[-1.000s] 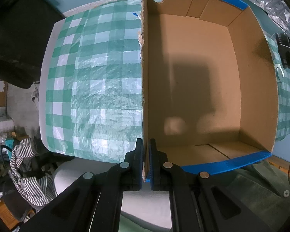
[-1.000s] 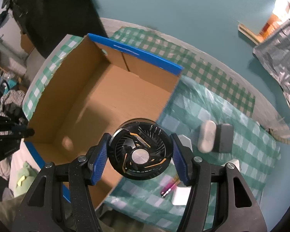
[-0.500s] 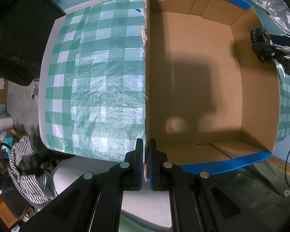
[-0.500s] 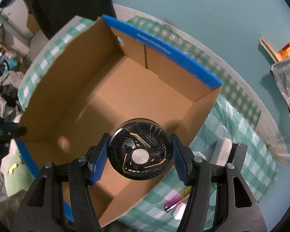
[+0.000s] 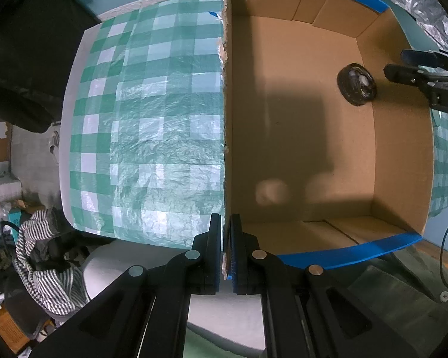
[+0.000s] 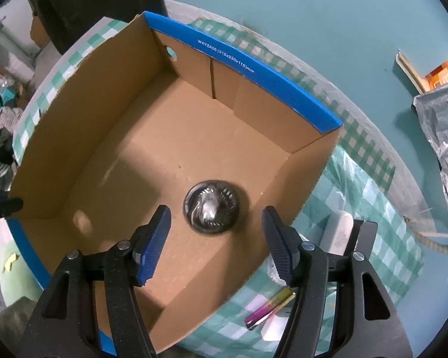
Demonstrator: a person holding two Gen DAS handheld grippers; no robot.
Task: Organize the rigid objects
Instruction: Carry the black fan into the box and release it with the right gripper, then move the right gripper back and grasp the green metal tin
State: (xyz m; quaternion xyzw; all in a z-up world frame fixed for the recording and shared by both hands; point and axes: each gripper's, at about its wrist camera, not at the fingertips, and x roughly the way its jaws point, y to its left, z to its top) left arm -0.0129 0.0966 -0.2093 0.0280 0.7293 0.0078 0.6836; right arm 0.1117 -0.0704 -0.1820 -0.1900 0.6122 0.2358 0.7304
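Note:
A round black fan is blurred, below my right gripper and over the floor of the brown cardboard box; I cannot tell whether it rests there. The right jaws are opening, with nothing pressed between the pads. In the left wrist view the same fan sits near the box's right wall, beside the right gripper's fingers. My left gripper is shut on the box's left wall, near the blue-edged front corner.
The box stands on a green checked tablecloth. To the box's right lie a white case, a dark block and a shiny pink-gold stick. Striped clothing hangs off the table's left. A silver foil sheet lies far right.
My right gripper carried the fan over the box, sank, and has let go of it; the fan now shows below the spread pads. My left gripper has stayed clamped on the box wall.

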